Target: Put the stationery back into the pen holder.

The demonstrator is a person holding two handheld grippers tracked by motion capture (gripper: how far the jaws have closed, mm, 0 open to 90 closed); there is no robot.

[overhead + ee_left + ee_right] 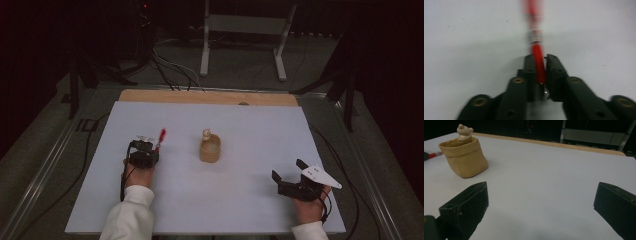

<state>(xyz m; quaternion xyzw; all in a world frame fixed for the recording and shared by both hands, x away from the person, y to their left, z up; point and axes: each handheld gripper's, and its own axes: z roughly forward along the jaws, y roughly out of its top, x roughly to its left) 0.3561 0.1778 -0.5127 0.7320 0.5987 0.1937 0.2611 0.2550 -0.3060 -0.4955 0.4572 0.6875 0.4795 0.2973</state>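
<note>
The left gripper clamps a slim red pen with a silver band, its far end blurred, perhaps a cap, left of the tan pot. The right gripper gapes wide, near the table edge.

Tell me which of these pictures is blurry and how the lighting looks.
Left gripper view: the red pen is clear where the left tool clamps it, but smears into blur toward its far end. Right gripper view: the tan pot is fairly sharp, the near jaws soft. High view: the white table is evenly lit, the room around it dark, the image grainy.
</note>
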